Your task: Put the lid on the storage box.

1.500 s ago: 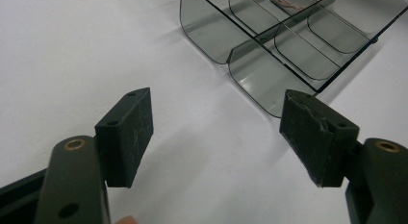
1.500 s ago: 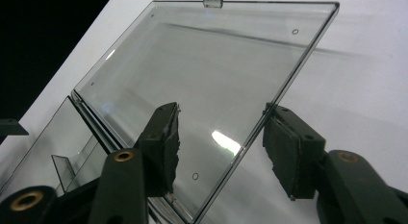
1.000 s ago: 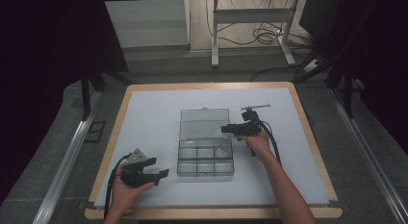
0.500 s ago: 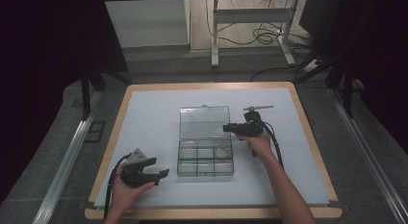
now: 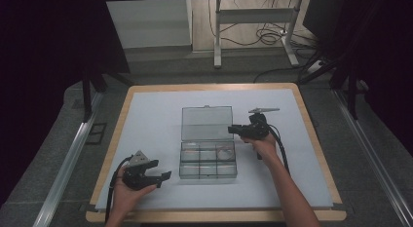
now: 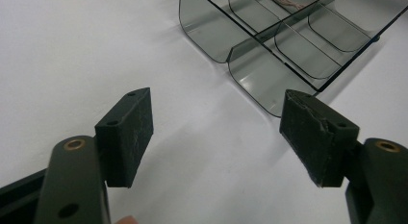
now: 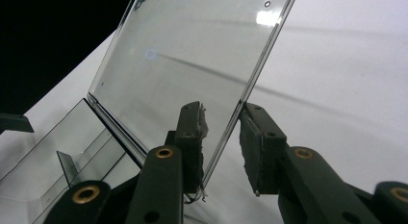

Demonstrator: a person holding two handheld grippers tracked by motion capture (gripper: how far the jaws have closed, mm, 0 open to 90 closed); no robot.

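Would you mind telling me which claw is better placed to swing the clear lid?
The right claw: its jaws already straddle the raised lid's edge. The left claw sits open beside the box, apart from it.

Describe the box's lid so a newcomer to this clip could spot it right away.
On the white mat of the table, find the clear compartment box at the centre. Its lid is the flat see-through panel standing open from the box's far edge. Unlike the divided tray below, it has no partitions, and the right gripper has its jaws on either side of its edge.
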